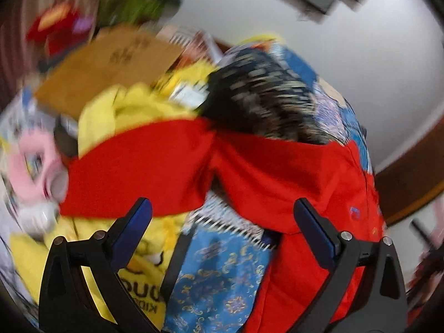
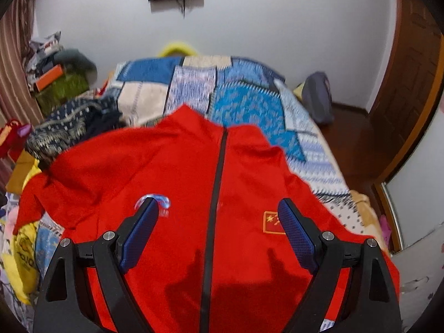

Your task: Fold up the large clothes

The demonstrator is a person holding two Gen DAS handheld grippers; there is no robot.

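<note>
Lying on the patchwork quilt, red jacket, yellow bag and dark patterned garment beside, both hand-held grippers wide.

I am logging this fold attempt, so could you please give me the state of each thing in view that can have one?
red jacket: spread front-up on the bed, zipped shut, one sleeve stretched out sideways.
left gripper: open, holding nothing.
right gripper: open, holding nothing.
patchwork quilt: spread over the bed.
dark patterned garment: crumpled, unfolded.
yellow garment: crumpled.

Red zip-up jacket lies front-up, seemingly spread, on bed.
</note>
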